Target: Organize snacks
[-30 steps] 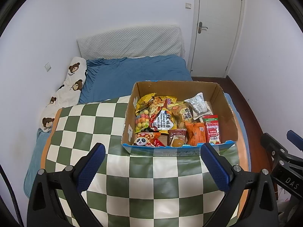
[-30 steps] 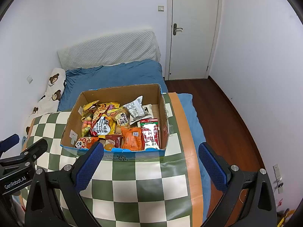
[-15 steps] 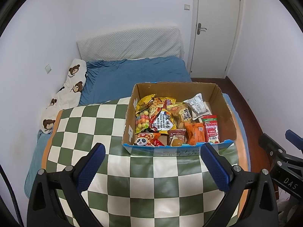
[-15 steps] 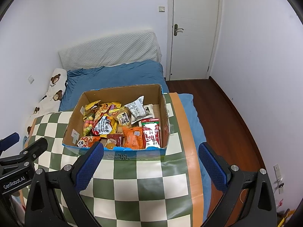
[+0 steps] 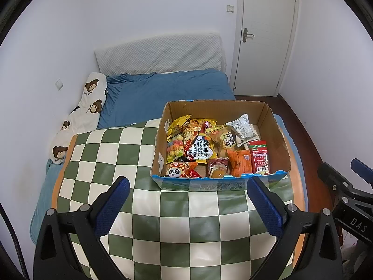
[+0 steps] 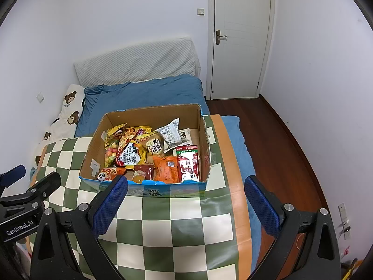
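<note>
white walls and a closed white door (image 6: 241, 39) frame a small bedroom where your checkered green-and-cream cloth (image 5: 144, 224) covers the surface in front of you, with a blue-sheeted bed (image 5: 163, 93) and a bear-print pillow (image 5: 81, 114) behind it. your cardboard box (image 5: 278, 140) sits on the far part of that cloth, toward its right side, open at the top and packed with snacks. inside, you see a panda-print packet (image 5: 177, 171) at the near left corner, a bag of coloured candy balls (image 5: 175, 148) behind it, a red-and-white noodle packet (image 5: 201, 148) printed "korean", an orange packet (image 5: 240, 163) near the front, a red carton-like pack (image 5: 258, 155) along the right side, and a clear white-labelled wrapper (image 5: 241, 129) toward the back. your left gripper (image 5: 186, 200) hovers over the cloth short of the box's front wall, its blue-padded fingers (image 5: 112, 205) spread wide and holding nothing. your right gripper (image 6: 185, 201) hangs in the same way just before the box, fingers (image 6: 262, 206) wide apart and empty; in its view the left finger tip overlaps the near left corner of the box, though whether it touches cannot be told. each tool shows at the edge of the other's view, side by side and apart.
</note>
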Demonstrator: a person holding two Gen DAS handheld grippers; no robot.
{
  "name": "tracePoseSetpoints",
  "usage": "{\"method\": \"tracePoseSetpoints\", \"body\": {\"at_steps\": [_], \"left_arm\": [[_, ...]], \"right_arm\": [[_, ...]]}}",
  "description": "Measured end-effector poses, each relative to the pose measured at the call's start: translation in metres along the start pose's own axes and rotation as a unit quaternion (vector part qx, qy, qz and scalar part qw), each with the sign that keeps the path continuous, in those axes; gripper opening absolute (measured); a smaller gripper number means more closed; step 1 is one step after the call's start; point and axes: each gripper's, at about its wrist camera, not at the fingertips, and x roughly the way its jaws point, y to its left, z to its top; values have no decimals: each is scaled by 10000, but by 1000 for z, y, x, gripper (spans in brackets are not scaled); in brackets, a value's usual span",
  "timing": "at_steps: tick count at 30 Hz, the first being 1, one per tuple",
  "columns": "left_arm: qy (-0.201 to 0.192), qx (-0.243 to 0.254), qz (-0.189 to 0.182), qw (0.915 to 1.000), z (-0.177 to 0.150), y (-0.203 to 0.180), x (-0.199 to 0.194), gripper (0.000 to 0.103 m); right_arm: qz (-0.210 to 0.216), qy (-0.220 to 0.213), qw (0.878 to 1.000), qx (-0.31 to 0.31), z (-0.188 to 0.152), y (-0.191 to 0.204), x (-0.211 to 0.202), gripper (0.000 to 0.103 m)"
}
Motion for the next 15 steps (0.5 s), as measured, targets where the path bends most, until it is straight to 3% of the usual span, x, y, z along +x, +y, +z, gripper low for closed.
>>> {"method": "tracePoseSetpoints", "body": {"at_steps": [15], "left_arm": [[-21,2,-22,10000,0,1,-2,103]], "right_arm": [[29,-42,10000,-14,2,1,-3,102]]}}
